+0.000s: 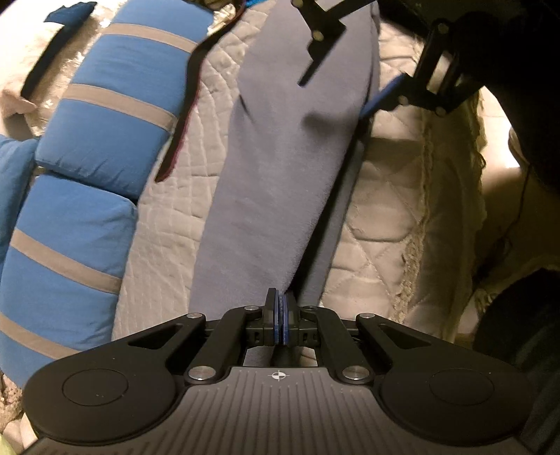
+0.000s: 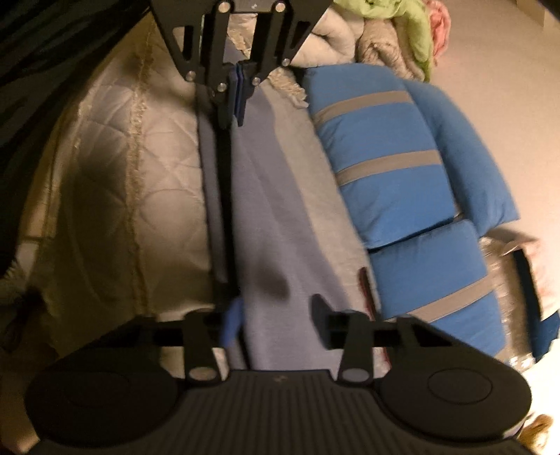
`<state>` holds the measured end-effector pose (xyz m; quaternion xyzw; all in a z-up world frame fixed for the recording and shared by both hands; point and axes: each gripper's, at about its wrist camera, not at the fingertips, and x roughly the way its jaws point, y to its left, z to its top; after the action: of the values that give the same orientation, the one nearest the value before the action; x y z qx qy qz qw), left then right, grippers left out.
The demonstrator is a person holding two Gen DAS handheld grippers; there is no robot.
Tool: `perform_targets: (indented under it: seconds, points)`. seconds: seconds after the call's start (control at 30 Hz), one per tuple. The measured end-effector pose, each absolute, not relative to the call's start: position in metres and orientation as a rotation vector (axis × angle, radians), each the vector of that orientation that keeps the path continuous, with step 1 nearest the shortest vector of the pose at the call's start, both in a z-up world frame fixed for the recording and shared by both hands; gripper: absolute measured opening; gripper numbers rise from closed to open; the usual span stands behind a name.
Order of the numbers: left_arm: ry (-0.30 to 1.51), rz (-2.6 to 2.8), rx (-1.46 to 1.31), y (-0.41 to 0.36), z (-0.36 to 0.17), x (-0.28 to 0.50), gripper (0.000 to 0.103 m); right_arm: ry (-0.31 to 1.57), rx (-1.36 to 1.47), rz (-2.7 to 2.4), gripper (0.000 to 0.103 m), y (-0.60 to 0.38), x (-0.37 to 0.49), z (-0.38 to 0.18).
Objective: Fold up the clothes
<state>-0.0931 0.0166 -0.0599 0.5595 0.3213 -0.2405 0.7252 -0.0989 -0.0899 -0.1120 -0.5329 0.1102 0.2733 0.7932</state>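
A long grey-blue garment [image 1: 280,182] lies folded into a narrow strip across the quilted bed cover [image 1: 378,224]. My left gripper [image 1: 281,308] is shut on the strip's near end, blue pads pressed together with cloth pinched between them. In the right wrist view the left gripper [image 2: 238,115] shows at the top, clamped on the far end of the garment [image 2: 280,224]. My right gripper [image 2: 274,318] straddles the other end, jaws apart, the cloth lying between its fingers without being pressed. The right gripper [image 1: 336,98] also appears at the top of the left wrist view.
Blue cushions with grey stripes [image 1: 91,147] [image 2: 402,168] lie along one side of the garment. A dark strap [image 1: 185,115] rests on the quilt beside them. A pile of green and pale clothes [image 2: 402,31] sits beyond the cushions. The bed's fringed edge [image 1: 420,224] runs along the other side.
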Motion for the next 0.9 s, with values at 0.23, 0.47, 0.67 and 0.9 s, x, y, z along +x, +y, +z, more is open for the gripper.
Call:
perform_targets:
  seconds: [0.23, 0.47, 0.67, 0.9]
  points:
    - [0.815, -0.582, 1.287, 0.013, -0.081, -0.085, 0.003, 0.259, -1.085, 0.608, 0.065, -0.088, -0.106, -0.113]
    - [0.772, -0.517, 1.336, 0.033, -0.059, -0.09, 0.043, 0.264, -1.022, 0.596, 0.079, -0.096, -0.111, -0.105]
    - [0.692, -0.394, 1.243, 0.09, -0.014, -0.098, 0.053, 0.292, -0.916, 0.59, 0.09, -0.1, -0.106, -0.095]
    - [0.733, -0.287, 1.203, 0.148, -0.029, -0.095, 0.052, 0.28, -0.853, 0.573, 0.098, -0.1, -0.107, -0.089]
